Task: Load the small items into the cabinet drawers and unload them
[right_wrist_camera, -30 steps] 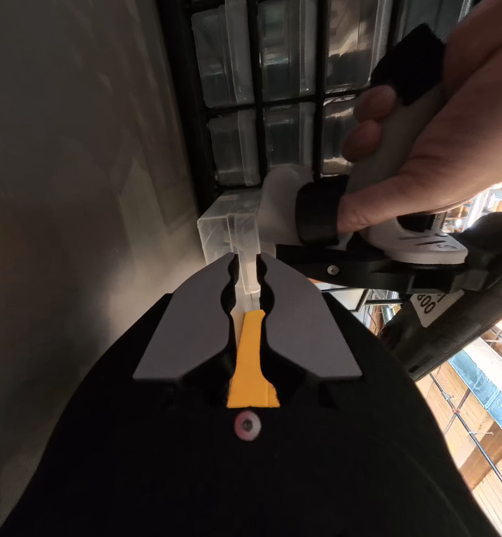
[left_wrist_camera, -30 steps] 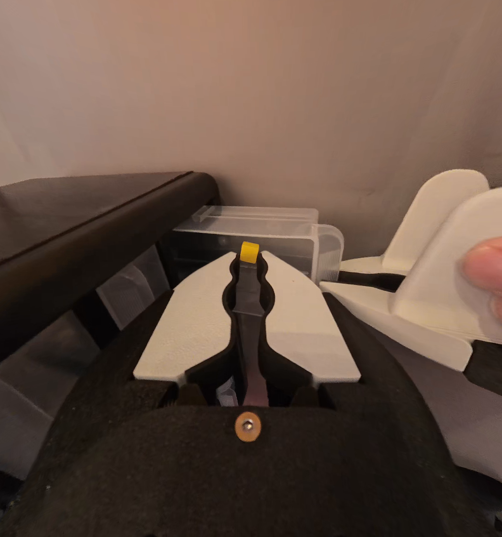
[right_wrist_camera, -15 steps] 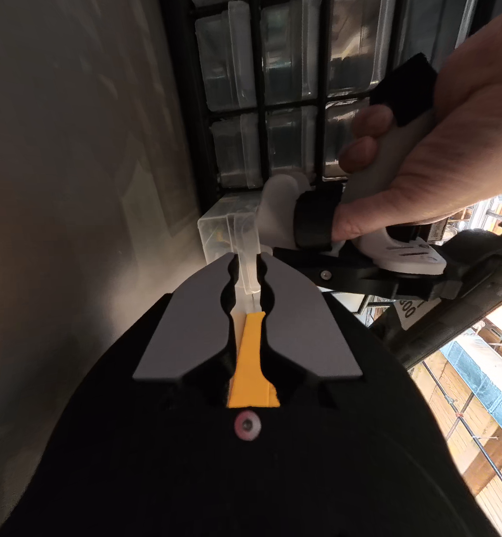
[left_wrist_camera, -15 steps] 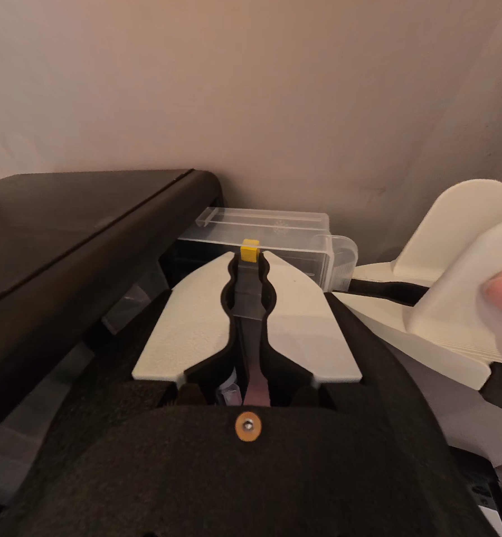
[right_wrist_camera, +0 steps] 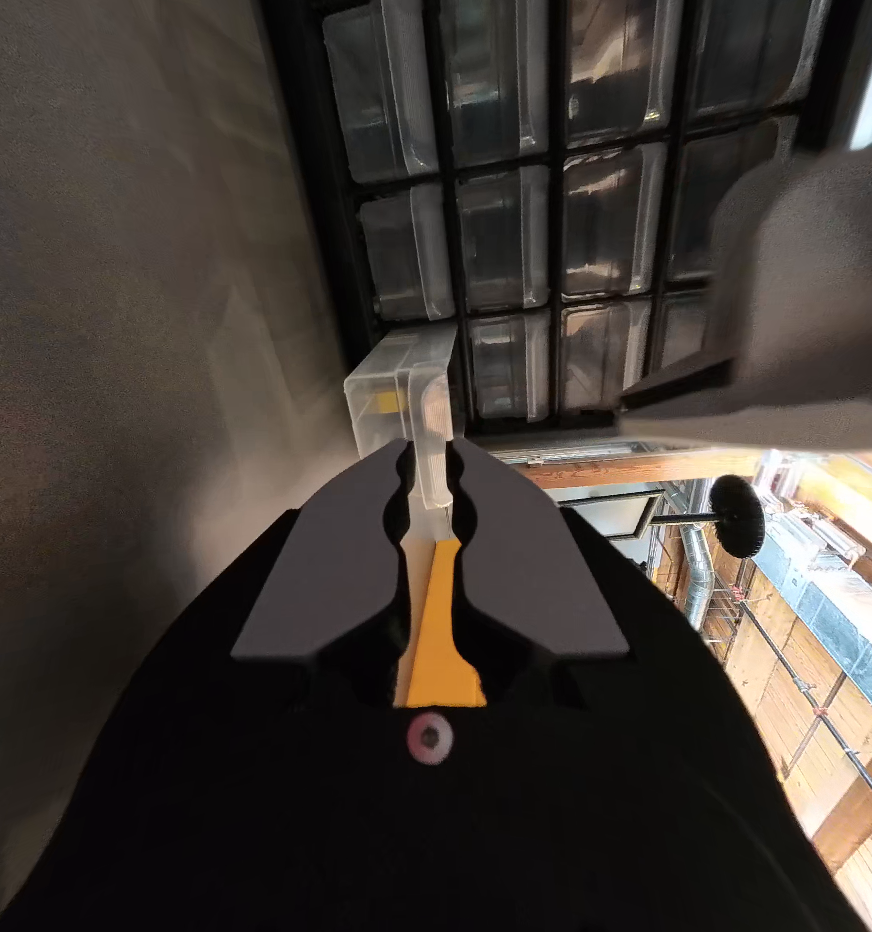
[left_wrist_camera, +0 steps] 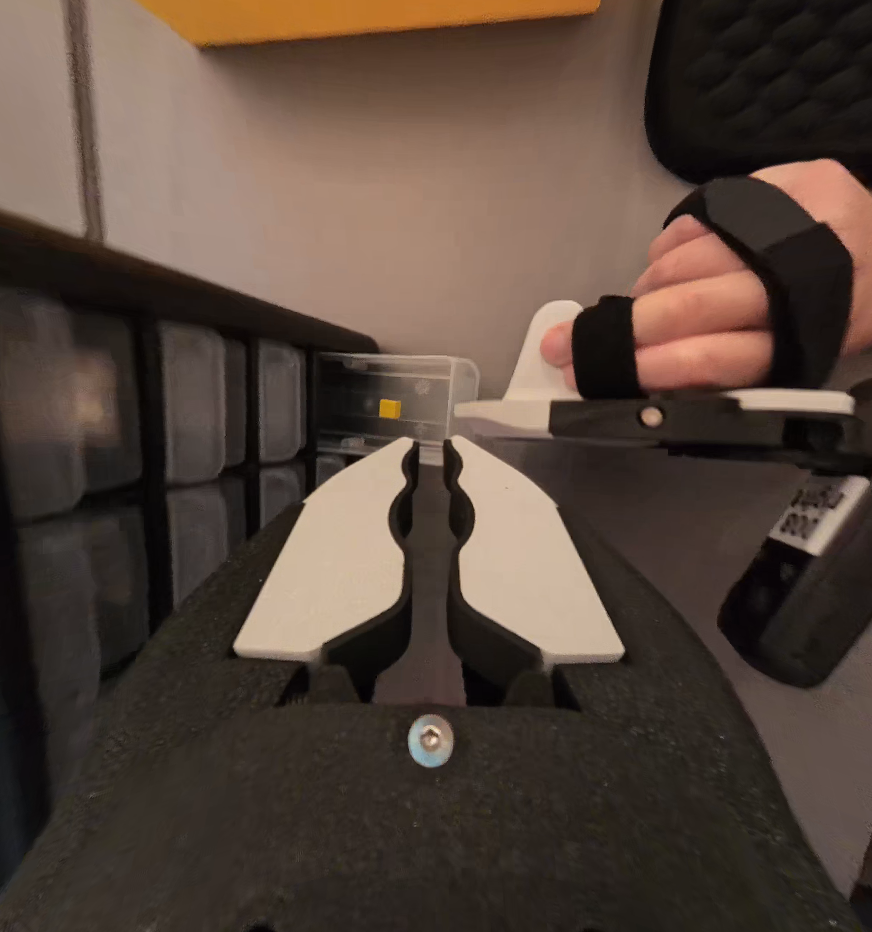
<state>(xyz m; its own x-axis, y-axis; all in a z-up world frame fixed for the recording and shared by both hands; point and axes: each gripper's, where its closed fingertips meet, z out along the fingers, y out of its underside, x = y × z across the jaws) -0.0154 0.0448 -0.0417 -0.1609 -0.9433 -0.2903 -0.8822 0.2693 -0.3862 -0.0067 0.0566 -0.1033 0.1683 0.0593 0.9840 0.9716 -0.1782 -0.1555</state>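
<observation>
Right wrist view: the right gripper point(right_wrist_camera: 431, 454) is closed on the clear drawer point(right_wrist_camera: 398, 398) handle, keeping the cabinet point(right_wrist_camera: 550, 201) corner drawer extended. The left gripper point(left_wrist_camera: 430, 444) is slightly parted and empty, so the yellow block point(left_wrist_camera: 389, 408) is judged already loaded

Workshop: parts cabinet point(right_wrist_camera: 550, 212), exposed ducts point(right_wrist_camera: 701, 580)

— Where does the small yellow cube point(left_wrist_camera: 389, 408) sit?

— Inside the clear plastic drawer point(left_wrist_camera: 388, 398), which juts out of the black cabinet frame point(left_wrist_camera: 146, 302) at its top end corner.

— And around that drawer?

— Shut drawers to its left. The left gripper point(left_wrist_camera: 430, 444) is just before it and lower. The right gripper point(right_wrist_camera: 431, 449) is at its right, fingers on either side of its front handle.
</observation>
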